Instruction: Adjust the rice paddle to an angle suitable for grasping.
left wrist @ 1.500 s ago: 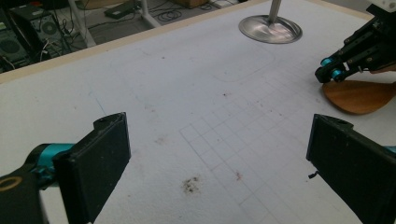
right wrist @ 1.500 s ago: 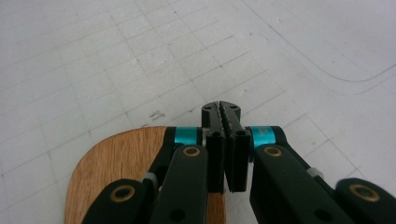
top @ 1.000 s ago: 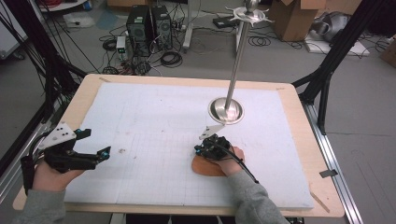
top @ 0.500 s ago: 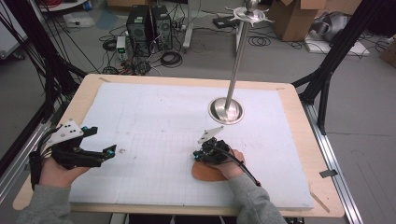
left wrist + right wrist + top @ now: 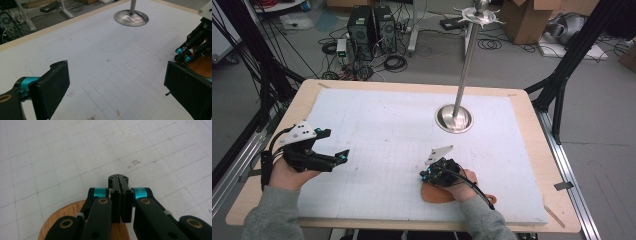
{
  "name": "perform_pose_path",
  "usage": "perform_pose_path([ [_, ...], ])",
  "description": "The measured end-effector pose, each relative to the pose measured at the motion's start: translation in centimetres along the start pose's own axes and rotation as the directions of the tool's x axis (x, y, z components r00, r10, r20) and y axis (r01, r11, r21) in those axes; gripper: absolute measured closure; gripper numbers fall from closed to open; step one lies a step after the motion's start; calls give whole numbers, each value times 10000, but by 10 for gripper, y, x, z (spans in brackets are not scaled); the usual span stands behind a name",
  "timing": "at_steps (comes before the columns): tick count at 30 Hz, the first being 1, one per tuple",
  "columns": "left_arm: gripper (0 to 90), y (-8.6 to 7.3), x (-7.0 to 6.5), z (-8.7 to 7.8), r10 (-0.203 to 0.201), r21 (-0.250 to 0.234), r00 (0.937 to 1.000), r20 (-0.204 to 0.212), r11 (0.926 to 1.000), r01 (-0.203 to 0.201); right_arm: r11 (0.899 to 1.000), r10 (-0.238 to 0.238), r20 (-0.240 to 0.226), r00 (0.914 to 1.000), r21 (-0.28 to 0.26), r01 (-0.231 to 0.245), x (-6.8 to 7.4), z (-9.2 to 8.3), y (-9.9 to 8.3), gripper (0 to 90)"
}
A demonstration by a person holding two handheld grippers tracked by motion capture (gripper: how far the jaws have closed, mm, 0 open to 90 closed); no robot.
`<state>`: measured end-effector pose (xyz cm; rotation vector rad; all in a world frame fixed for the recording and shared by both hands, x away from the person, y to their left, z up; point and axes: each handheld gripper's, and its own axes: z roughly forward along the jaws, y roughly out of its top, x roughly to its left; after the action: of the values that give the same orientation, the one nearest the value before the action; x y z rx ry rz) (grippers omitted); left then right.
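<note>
in the high view the round wooden disc [image 5: 434, 194] lay flat on the white gridded mat [image 5: 402, 125], so it had no long axis to speak of and pointed nowhere; its face was turned up. it sat under and just behind the right gripper [image 5: 426, 175], partly covered by the right hand [image 5: 459, 182], with its visible edge bulging toward the person's side of the table. the right gripper aimed across the mat toward the left gripper [image 5: 343, 156], well apart from it, whose jaws stood wide with nothing between them. a steel stand [image 5: 454, 117] rose from its round base beyond the right fingertips. the mat covered a pale wooden tabletop [image 5: 532, 130]; behind it were a grey floor, cables, black computer towers [image 5: 372, 22] and cardboard boxes. in the left gripper view the two black pads [image 5: 53, 87] were far apart over bare mat, the other gripper [image 5: 186, 53] and a slice of the disc [image 5: 202, 66] ahead to one side, the stand's base [image 5: 131, 18] farther off. in the right gripper view the jaws were pressed together, empty, and the disc [image 5: 60, 220] lay below and behind the fingertips [image 5: 118, 181], its grain running lengthwise with the gripper.
</note>
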<state>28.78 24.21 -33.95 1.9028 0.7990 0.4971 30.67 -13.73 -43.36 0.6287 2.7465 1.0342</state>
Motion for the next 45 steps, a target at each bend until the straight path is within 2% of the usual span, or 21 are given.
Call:
perform_pose_path([
  [3, 68, 4, -1, 8, 76, 49, 9999, 141, 10000, -77, 9998, -212, 211, 9996, -16, 212, 4, -1, 1, 891],
  [5, 67, 6, -1, 13, 134, 55, 9997, 225, 9999, -135, 9992, -347, 152, 9993, -211, 351, 6, -7, 1, 891],
  [6, 68, 8, -1, 17, 176, 56, 9992, 347, 9998, -178, 9986, -309, 351, 9989, -425, 324, 7, -16, -2, 891],
  [7, 67, 8, -1, 17, 176, 56, 9992, 347, 9998, -178, 9986, -309, 351, 9989, -425, 324, 7, -16, -2, 891],
  [8, 67, 10, -1, 21, 149, 28, 9991, 403, 9999, -150, 9983, -76, 510, 9987, -567, 105, 6, -27, -8, 891],
  [12, 67, 13, -1, 27, 198, 15, 9983, 543, 9998, -199, 9955, 423, 757, 9962, -877, -356, 4, -48, -28, 891],
  [13, 67, 14, 0, 29, 210, 17, 9980, 595, 9998, -212, 9955, 423, 757, 9962, -877, -356, 4, -48, -28, 891],
  [14, 67, 16, -1, 32, 242, 48, 9975, 663, 9997, -246, 9930, 674, 940, 9933, -1035, -575, 5, -60, -40, 891],
  [17, 67, 17, -1, 35, 324, 60, 9969, 712, 9994, -329, 9906, 885, 1021, 9908, -1132, -769, 6, -69, -49, 891],
  [20, 68, 19, -3, 38, 266, -3, 9967, 768, 9996, -266, 9850, 1252, 1081, 9862, -1325, -1105, 13, -87, -69, 891],
  [25, 68, 19, -2, 39, 336, 84, 9964, 774, 9994, -344, 9822, 1448, 1225, 9818, -1376, -1277, 22, -102, -88, 891],
  [32, 67, 19, -2, 40, 364, 121, 9965, 750, 9992, -375, 9800, 1747, 1207, 9772, -1176, -1607, 26, -107, -106, 891],
  [45, 67, 19, -2, 38, 325, 68, 9967, 750, 9994, -331, 9795, 1908, 743, 9788, -806, -1848, 25, -98, -113, 891],
])
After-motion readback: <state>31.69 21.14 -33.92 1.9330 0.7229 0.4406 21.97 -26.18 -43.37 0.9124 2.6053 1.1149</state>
